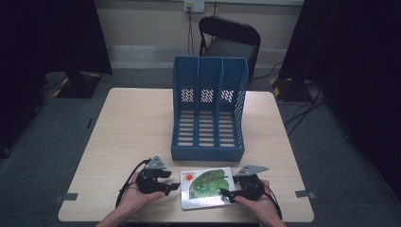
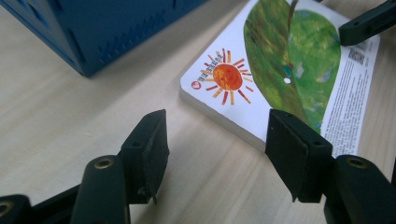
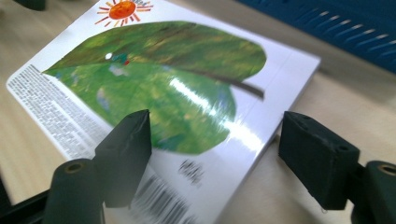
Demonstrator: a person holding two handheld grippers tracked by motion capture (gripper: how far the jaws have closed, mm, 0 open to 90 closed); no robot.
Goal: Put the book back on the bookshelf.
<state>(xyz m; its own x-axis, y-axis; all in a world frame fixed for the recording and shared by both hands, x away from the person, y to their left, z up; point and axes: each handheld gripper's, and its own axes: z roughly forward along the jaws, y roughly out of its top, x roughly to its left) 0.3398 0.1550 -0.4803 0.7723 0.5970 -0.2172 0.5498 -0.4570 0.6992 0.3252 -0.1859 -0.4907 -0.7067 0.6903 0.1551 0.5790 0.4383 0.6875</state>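
Looking down, I see the thin white board book with a green leaf and orange sun on its cover (image 1: 206, 187) lying flat at the near table edge, just in front of the blue plastic three-slot file rack (image 1: 208, 109). My left gripper (image 1: 171, 180) sits released at its left edge, jaws apart; my right gripper (image 1: 226, 186) straddles the right corner, unclenched, not pressing
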